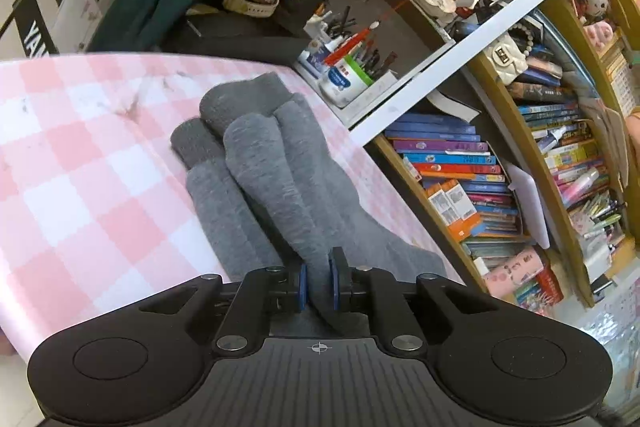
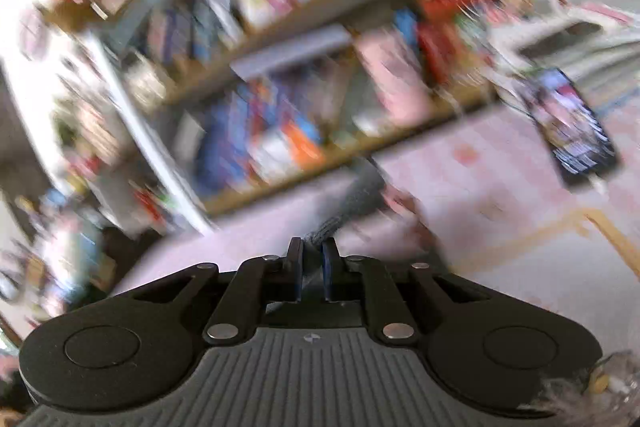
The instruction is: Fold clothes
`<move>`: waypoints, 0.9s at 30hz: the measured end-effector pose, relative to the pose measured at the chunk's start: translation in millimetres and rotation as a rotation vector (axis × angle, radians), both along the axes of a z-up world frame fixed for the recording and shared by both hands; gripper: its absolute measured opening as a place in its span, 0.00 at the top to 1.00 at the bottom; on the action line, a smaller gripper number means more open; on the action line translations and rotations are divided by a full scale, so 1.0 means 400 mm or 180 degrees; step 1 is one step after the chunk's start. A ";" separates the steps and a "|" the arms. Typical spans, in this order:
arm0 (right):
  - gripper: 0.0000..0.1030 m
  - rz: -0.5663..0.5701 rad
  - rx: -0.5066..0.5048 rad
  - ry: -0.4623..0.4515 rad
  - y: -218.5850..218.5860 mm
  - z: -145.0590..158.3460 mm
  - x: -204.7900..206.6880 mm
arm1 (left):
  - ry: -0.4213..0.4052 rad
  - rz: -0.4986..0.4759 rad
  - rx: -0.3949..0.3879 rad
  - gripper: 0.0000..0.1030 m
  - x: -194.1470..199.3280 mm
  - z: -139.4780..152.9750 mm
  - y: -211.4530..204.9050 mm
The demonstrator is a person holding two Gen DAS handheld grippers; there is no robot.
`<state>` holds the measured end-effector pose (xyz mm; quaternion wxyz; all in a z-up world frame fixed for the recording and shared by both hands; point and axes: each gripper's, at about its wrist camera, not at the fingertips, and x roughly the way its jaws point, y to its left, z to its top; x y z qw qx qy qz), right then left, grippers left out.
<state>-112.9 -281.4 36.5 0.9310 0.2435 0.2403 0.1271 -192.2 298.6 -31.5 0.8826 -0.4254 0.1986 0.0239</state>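
My left claw (image 1: 319, 281) is clenched on a fold of the grey socks (image 1: 256, 163), which lie bunched on the pink-checked table (image 1: 80, 167) near its edge. My right claw (image 2: 312, 267) pinches grey knit too, though that view is blurred. The fabric looks light, soft and floppy, so I judge the cuff ends the best hold.

The grey knit garment (image 1: 256, 163) lies bunched in long soft folds on the pink-checked tabletop, its rounded ends toward twelve o'clock. One raised fold runs toward six o'clock. In the right wrist view a blurred grey strip (image 2: 352, 199) slants toward one o'clock.
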 end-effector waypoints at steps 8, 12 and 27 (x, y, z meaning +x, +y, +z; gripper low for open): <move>0.70 -0.0240 -0.0192 0.0453 -0.021 -0.058 0.033 | 0.0049 0.0012 -0.0001 0.80 0.000 0.007 -0.002; 0.63 -0.0392 -0.0837 -0.0047 0.025 -0.003 -0.009 | 0.0065 0.0091 -0.0105 0.78 0.002 -0.005 0.007; 0.74 0.1348 -0.2069 -0.0461 0.362 -0.045 0.067 | -0.0346 0.0328 0.0407 0.94 -0.015 0.127 -0.064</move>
